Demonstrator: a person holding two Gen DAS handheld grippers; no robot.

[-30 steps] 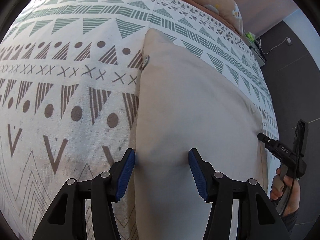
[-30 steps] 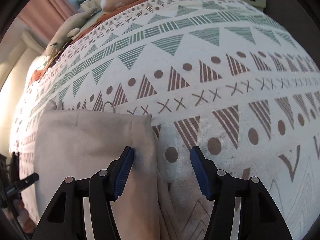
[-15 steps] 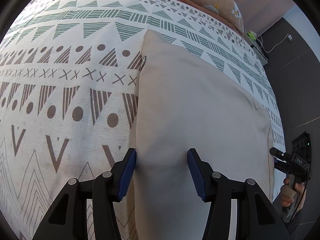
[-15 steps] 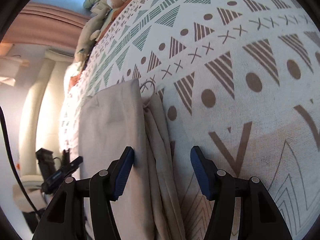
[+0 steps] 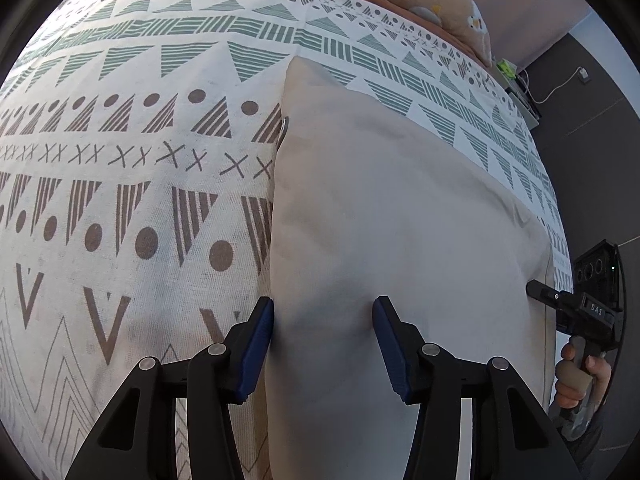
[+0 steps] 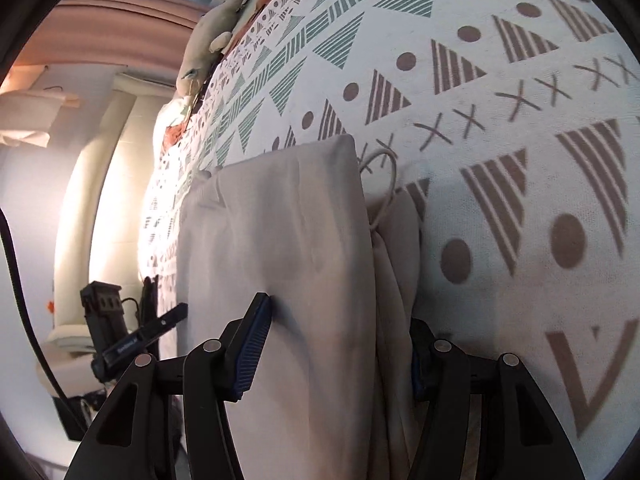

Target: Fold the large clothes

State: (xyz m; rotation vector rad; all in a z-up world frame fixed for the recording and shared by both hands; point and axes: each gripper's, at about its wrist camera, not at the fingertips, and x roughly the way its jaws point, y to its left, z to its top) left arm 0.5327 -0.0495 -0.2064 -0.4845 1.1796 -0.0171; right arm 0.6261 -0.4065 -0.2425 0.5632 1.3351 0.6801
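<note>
left wrist view: the left tongs [image 5: 323, 322] stand apart and clamp nothing, straddling the near left part of a beige garment [image 5: 400, 220] that lies folded flat on the patterned bedspread [image 5: 120, 200]. the left pad sits at the cloth's left edge, the right pad over its surface. the garment's long axis runs straight away from these tongs toward the pillow [image 5: 432, 4] at the head of the bed. the right tongs [image 5: 538, 290] reach in at the cloth's near right edge, with the person's hand [image 5: 576, 376] on the grip.

right wrist view: the right tongs [image 6: 340, 322] are spread wide, with the garment's [image 6: 280, 240] stacked side layers rising between the pads; the right pad is largely hidden behind the folds, so whether it touches cloth is unclear. a drawstring loop [image 6: 386, 184] pokes out at the far corner. the left tongs [image 6: 176, 314] sit beyond the opposite edge. both tongs are at the near end, so the next fold likely carries that end forward along the long axis.
</note>
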